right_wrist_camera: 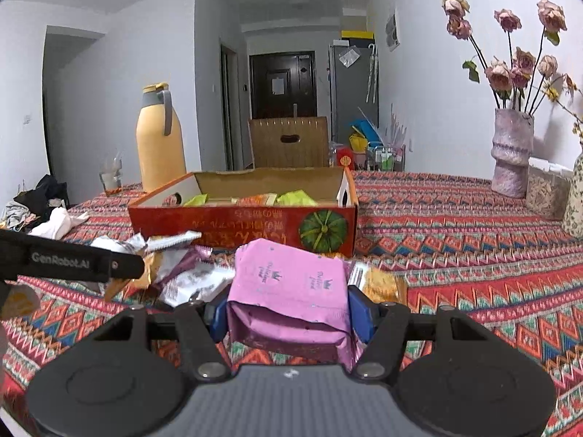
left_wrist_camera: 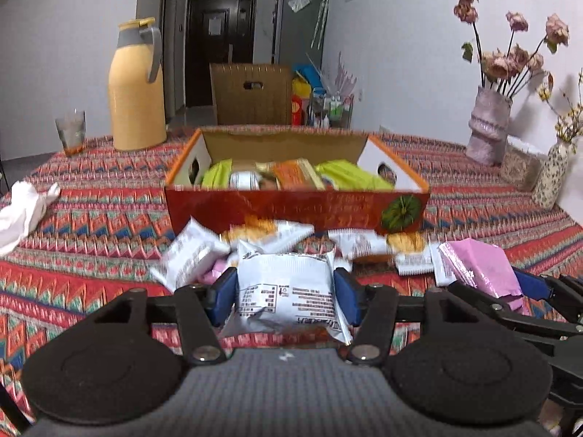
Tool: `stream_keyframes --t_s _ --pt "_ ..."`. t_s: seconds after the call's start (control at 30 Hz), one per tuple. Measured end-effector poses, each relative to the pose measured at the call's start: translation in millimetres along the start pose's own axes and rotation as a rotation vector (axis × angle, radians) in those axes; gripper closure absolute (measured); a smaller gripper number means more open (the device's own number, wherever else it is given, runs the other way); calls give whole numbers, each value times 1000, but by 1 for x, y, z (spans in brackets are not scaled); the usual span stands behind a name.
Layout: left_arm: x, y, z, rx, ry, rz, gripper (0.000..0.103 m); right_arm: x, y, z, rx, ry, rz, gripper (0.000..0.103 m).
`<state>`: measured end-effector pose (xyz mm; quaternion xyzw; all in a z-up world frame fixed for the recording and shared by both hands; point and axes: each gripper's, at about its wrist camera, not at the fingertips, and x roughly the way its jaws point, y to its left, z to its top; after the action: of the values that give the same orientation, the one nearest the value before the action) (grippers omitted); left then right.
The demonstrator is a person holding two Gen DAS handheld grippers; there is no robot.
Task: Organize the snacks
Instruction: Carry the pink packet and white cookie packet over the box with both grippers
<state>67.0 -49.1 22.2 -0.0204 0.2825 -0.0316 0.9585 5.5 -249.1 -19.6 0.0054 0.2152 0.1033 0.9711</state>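
Note:
My left gripper [left_wrist_camera: 286,293] is shut on a white snack packet [left_wrist_camera: 288,291], held just above the patterned tablecloth in front of the red cardboard box [left_wrist_camera: 291,211]. The box holds green and orange snack bags [left_wrist_camera: 291,174]. My right gripper [right_wrist_camera: 289,309] is shut on a pink snack packet [right_wrist_camera: 291,284]; it also shows in the left wrist view [left_wrist_camera: 477,269] at the right. Several loose white, orange and purple packets [left_wrist_camera: 269,236] lie between the grippers and the box; they also show in the right wrist view [right_wrist_camera: 175,269]. The box stands ahead and left in the right wrist view [right_wrist_camera: 240,225].
A yellow thermos jug [left_wrist_camera: 136,87] and a glass [left_wrist_camera: 71,131] stand at the back left. A white cloth [left_wrist_camera: 25,207] lies at the left edge. A pink vase of dried roses [left_wrist_camera: 488,123] and a floral vase [left_wrist_camera: 554,178] stand at the right. A wooden chair [left_wrist_camera: 251,94] is behind the table.

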Motion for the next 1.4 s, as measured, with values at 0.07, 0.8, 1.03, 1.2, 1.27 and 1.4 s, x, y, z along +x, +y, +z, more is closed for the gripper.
stream_keyframes --t_s 0.07,0.8,1.03,1.2,1.27,1.4 --pt "0 0 10 2 -20 3 45 4 0 7 -5 -14 -5 41" --pt "69 18 119 -13 -138 91 45 99 -2 118 -22 -129 -10 41" --pt "112 40 132 -99 -126 104 45 149 7 137 -4 -114 1 40" --pt "144 59 118 -135 -94 116 46 182 9 124 -1 -93 2 41" --pt "154 62 114 -123 -75 130 46 192 6 118 2 -68 14 41" --pt "161 63 108 -116 -52 108 46 203 5 111 2 -35 16 41"
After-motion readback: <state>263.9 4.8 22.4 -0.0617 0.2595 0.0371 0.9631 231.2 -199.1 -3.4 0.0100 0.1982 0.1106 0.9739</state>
